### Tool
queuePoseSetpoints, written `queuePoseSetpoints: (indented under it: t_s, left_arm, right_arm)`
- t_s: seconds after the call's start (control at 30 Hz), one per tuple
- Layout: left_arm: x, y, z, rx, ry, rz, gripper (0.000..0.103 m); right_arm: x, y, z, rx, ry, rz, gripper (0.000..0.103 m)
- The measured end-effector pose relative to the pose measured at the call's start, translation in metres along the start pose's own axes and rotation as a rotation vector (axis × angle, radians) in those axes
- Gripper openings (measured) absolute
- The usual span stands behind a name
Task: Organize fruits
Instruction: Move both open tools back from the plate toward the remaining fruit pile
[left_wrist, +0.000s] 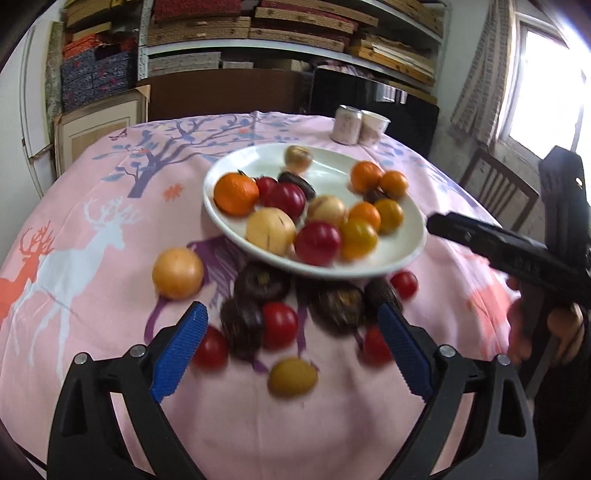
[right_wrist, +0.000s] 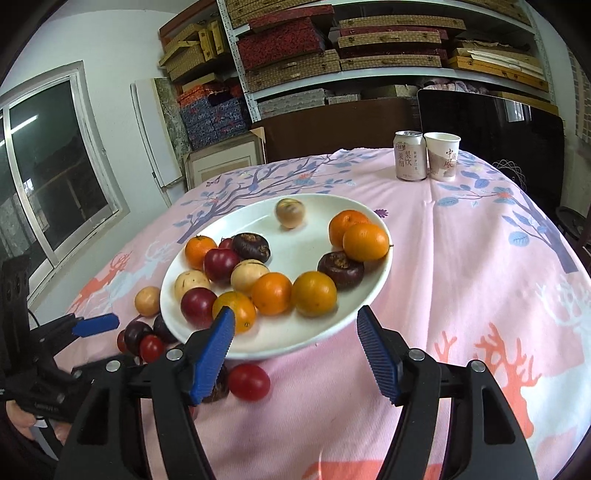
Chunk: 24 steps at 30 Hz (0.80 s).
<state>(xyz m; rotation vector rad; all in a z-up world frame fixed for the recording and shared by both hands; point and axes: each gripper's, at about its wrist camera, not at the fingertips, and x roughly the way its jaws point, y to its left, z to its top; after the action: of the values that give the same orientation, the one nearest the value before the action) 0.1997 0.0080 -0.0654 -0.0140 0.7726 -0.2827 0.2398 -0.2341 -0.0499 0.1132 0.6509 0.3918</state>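
Left claw (left_wrist: 291, 345) spread wide, blue pads apart, gripping nothing; hanging over loose fruit on the desk (left_wrist: 92, 206). Between and just beyond its pads: dark water chestnuts (left_wrist: 262, 282), red cherry tomatoes (left_wrist: 279, 324) and a yellowish round fruit (left_wrist: 291, 377) nearest the camera. Pale orange-yellow fruit (left_wrist: 178, 272) off to the left, apart from the cluster.

Right claw (right_wrist: 295, 354) also parted, pads to either side of the near rim of the white plate (right_wrist: 295, 343), not pressing on it as far as can be told. Red tomato (right_wrist: 248, 381) on the cloth just under that rim, beside the left pad.

Plate resting on the pink deer-print cloth, seemingly propped on the fruit under one edge and tilted. On it: oranges (right_wrist: 365, 242), dark red plums (right_wrist: 221, 264), pale tan fruits (right_wrist: 249, 274), two dark water chestnuts (right_wrist: 340, 269), and one small tan fruit (right_wrist: 290, 213) alone toward the far side, blurred.

Drink can (right_wrist: 409, 156) and paper cup (right_wrist: 442, 156) standing side by side, touching or nearly so, at the far edge of the desk. Shelves of boxes (right_wrist: 332, 48) behind.
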Motion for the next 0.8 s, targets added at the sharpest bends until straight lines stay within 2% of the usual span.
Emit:
queuePoseSetpoints:
  t_s: [0.07, 0.2, 0.37, 0.4, 0.5, 0.7, 0.8]
  left_arm:
    - [-0.005, -0.003, -0.01, 0.023, 0.022, 0.003, 0.091]
    - [0.001, -0.014, -0.034, 0.112, 0.13, 0.055, 0.091]
    - [0.006, -0.009, -0.037, 0.093, 0.161, 0.074, 0.069]
    - [0.008, -0.007, -0.036, 0.084, 0.17, 0.078, 0.06]
    - [0.01, -0.005, -0.034, 0.066, 0.171, 0.094, 0.053]
    - [0.016, -0.006, -0.028, 0.058, 0.175, 0.101, 0.053]
    - [0.019, -0.009, -0.024, 0.046, 0.178, 0.073, 0.053]
  right_arm:
    - [-0.002, -0.003, -0.002, 0.014, 0.0, 0.001, 0.069]
    - [-0.003, -0.01, -0.003, 0.053, 0.006, -0.004, 0.069]
    - [-0.004, -0.011, -0.003, 0.054, 0.002, 0.0, 0.069]
    - [-0.004, -0.011, -0.003, 0.054, 0.004, 0.0, 0.069]
    - [-0.004, -0.014, -0.004, 0.062, 0.008, 0.007, 0.069]
    - [-0.004, -0.016, -0.003, 0.066, 0.009, 0.017, 0.069]
    - [-0.005, -0.015, -0.003, 0.061, 0.007, 0.022, 0.069]
